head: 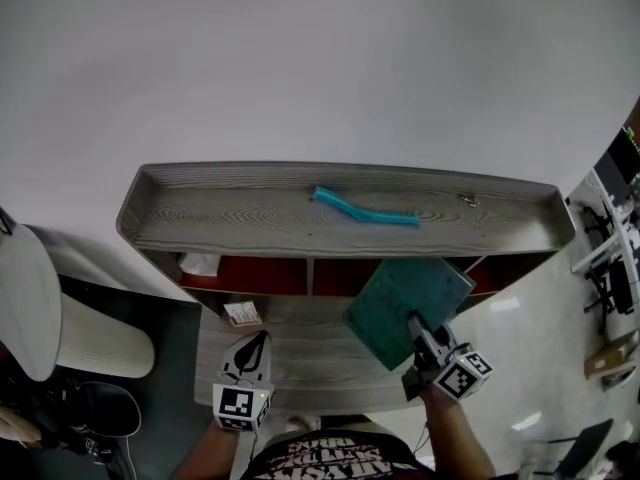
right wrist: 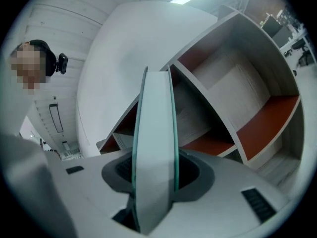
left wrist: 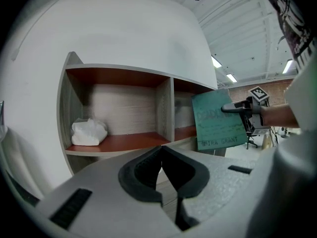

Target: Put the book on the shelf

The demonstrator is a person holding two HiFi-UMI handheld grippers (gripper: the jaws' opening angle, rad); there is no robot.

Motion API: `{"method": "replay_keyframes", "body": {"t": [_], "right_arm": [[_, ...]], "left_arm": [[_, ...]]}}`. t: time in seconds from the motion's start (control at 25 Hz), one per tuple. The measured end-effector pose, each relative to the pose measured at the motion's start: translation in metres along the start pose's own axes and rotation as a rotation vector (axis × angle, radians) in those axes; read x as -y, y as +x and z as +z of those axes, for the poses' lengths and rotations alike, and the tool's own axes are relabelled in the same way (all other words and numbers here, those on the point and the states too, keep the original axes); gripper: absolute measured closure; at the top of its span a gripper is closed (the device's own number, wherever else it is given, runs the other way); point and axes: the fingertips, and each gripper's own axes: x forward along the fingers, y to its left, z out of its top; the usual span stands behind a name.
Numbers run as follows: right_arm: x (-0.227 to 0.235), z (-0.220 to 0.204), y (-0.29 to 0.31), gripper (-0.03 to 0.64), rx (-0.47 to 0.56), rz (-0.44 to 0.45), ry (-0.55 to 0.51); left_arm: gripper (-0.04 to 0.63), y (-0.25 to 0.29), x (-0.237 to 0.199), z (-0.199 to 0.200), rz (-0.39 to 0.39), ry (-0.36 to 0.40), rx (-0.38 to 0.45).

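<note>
Right claw [head: 414, 324] is clamped on the book [head: 405, 303] by its near edge. Shelf [head: 220, 213] sits straight ahead, and the book hangs just in front of the shelf's right cubby [head: 340, 276], long axis pointing into it, I'd say. Left claw [head: 256, 340] is pinched closed on nothing, facing the shelf's left cubby [head: 260, 274]

Large office-like work hall, high ribbed white ceiling [left wrist: 247, 33] with long strip lights [left wrist: 231, 77], brick wall [left wrist: 238, 90] far behind, dark office chair [left wrist: 251, 139], glossy pale floor [head: 525, 358], grey wood-grain shelf unit [head: 250, 218] against a white wall.
</note>
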Motion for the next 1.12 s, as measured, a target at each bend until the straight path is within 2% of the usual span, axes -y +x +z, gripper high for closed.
{"method": "replay_keyframes", "body": {"t": [0.28, 0.56, 0.84, 1.0, 1.12], "right_arm": [[0.012, 0.011, 0.017, 0.456, 0.069, 0.038, 0.248], [0.007, 0.008, 0.033, 0.456, 0.109, 0.046, 0.322], [0.008, 0.002, 0.042, 0.456, 0.19, 0.033, 0.454], [0.016, -0.006, 0.04, 0.456, 0.27, -0.011, 0.564], [0.031, -0.019, 0.038, 0.454, 0.299, -0.096, 0.604]], "left_arm": [[0.589, 0.015, 0.005, -0.003, -0.009, 0.003, -0.011], [0.589, 0.02, 0.008, 0.002, -0.012, 0.001, -0.015], [0.589, 0.023, 0.015, 0.004, -0.036, 0.022, -0.004], [0.589, 0.022, 0.019, 0.002, -0.046, 0.032, -0.009], [0.589, 0.017, 0.02, -0.003, -0.054, 0.043, -0.027]]}}
